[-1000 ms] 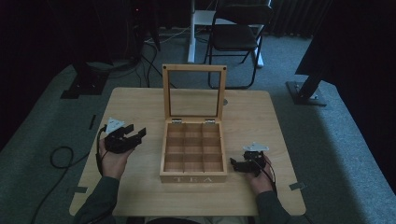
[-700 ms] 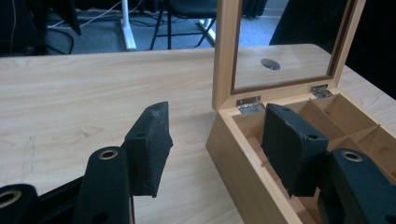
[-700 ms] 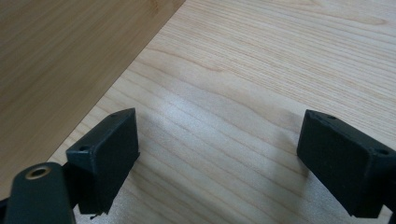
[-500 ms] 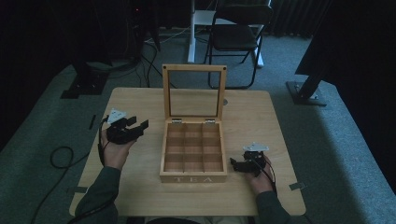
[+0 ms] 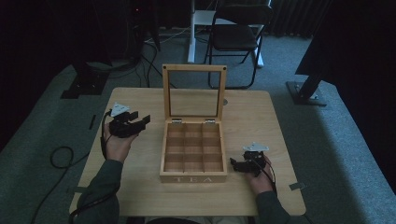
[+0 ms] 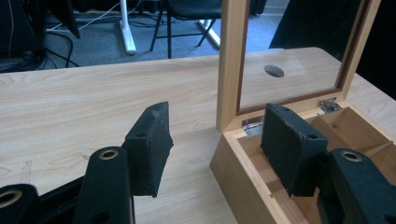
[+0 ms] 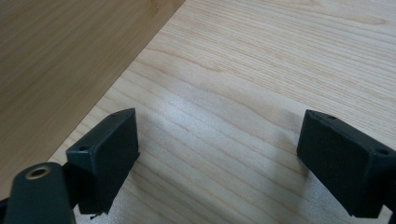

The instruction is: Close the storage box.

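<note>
While the tea box (image 5: 193, 151) stands in the middle of the worktop (image 5: 140, 196) with its glazed lid (image 5: 193, 93) raised upright on the hinges at the far edge, the relation that matters is seen to be between that lid and the left gripper (image 5: 136, 122). This gripper is held above the worktop just off the box's left side, near the hinged back corner, and is pointed to the right, toward the lid's left upright. In the left gripper view the jaws are seen well apart, and the lid frame (image 6: 232, 60) rises between them, farther off, so the frame lies straight ahead along the gripper's line. The lid's long edges run from left to right across the worktop, and its left post stands vertical. The right gripper (image 5: 239, 164) is rested low on the worktop just beside the box's front right corner, its jaws also spread with nothing between them; the box's side wall (image 7: 60, 51) is seen close at its left. The left gripper is judged the nearer to the lid, so a closing move would most likely be started from that side.
</note>
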A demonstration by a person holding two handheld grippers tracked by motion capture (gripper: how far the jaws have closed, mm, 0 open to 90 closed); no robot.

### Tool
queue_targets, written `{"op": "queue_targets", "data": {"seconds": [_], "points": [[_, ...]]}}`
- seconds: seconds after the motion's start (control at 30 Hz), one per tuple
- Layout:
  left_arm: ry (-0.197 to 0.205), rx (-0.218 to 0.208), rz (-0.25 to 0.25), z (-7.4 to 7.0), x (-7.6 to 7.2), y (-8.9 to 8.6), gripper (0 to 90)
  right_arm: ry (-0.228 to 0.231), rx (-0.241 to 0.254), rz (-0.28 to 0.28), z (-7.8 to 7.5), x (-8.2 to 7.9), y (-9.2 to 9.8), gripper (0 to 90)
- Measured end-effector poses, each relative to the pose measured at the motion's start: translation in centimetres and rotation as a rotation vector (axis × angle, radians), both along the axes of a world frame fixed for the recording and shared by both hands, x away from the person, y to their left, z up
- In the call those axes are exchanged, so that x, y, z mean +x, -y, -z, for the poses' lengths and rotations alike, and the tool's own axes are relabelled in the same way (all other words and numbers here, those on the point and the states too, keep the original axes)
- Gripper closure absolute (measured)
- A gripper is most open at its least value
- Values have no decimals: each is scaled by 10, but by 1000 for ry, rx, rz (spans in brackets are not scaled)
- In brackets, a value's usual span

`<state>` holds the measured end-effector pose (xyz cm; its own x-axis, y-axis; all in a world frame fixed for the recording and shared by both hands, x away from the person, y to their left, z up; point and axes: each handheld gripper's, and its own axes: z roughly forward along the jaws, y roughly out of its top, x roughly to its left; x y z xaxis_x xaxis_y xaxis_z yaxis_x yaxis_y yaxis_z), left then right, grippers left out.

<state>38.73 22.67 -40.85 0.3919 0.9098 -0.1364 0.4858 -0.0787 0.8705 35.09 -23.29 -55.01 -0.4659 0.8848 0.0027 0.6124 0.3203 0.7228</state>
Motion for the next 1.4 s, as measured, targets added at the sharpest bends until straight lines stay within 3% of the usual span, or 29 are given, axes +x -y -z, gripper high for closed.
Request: {"op": "queue_targets", "data": {"seconds": [0.47,1.4], "points": [[17,26,16,-6,21,6,420,-2,1,2,0,0,0,123],[29,89,45,-12,66,40,419,-2,2,7,0,-1,-1,124]]}}
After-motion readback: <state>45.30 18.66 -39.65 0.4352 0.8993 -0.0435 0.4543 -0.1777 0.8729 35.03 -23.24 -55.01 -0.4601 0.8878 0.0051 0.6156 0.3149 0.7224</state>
